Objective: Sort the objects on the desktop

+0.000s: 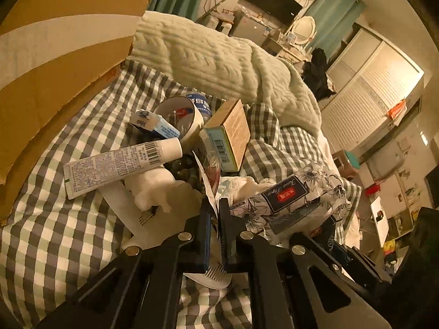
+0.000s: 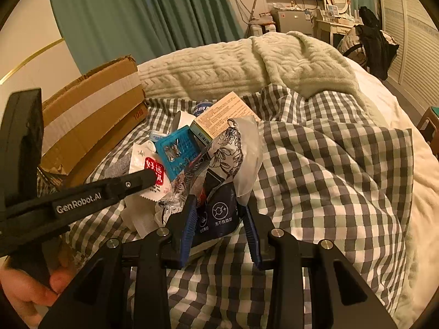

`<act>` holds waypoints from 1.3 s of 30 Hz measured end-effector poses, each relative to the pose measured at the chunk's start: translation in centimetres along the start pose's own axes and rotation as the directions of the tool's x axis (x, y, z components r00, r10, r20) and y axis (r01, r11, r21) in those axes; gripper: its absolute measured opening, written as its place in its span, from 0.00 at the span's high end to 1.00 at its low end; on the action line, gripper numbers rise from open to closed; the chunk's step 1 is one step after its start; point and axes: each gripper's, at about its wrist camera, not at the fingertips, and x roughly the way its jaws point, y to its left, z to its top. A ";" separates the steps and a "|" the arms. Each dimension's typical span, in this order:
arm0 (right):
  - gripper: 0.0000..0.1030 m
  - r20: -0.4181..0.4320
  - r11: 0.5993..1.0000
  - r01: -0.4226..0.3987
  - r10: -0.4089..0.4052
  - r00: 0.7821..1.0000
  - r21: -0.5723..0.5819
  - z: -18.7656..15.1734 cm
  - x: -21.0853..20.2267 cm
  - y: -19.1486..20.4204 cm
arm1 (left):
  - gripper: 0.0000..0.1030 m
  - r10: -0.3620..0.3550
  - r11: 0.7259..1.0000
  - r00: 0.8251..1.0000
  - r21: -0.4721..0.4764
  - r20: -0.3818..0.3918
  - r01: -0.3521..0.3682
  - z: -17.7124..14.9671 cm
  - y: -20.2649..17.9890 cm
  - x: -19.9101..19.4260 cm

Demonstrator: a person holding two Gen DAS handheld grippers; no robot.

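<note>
Left tongs pinch a thin sachet edge: light, floppy. Right tongs, parted, straddle a dark pouch, soft and slippery; grip mid-body. Pile sits on checked bedding, beside a cardboard box.

Both views are dim with a warm yellow-orange cast. The light source appears to be indoor lamps, not seen. Fisheye distortion bends the edges, and the corners are black. Glare whitens the wardrobe doors. Shadows are soft, and fine print is blurred.
</note>
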 end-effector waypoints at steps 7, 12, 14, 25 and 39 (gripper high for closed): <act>0.69 0.048 0.999 0.013 -0.011 0.999 -0.044 0.9 -2.3 0.9 | 0.96 0.059 0.985 0.989 0.152 0.138 -0.080 0.6 -2.4 -4.6; 0.69 0.095 0.994 0.027 -0.018 0.995 -0.104 2.7 -5.1 2.7 | 0.96 0.093 0.966 0.963 0.212 0.252 -0.149 2.3 -3.6 -8.9; 0.69 0.114 0.991 0.013 0.002 0.993 -0.132 3.8 -6.6 3.8 | 0.96 0.080 0.969 0.958 0.204 0.276 -0.140 3.6 -3.5 -10.8; 0.69 0.243 0.951 -0.075 0.153 0.958 -0.300 13.3 -12.3 15.2 | 0.95 0.213 0.964 0.883 0.056 0.418 -0.259 13.3 3.8 -21.8; 0.40 0.160 0.940 -0.118 0.176 0.971 -0.319 15.6 -1.3 25.6 | 0.14 0.405 0.911 0.866 -0.044 0.293 -0.410 14.0 14.2 -20.2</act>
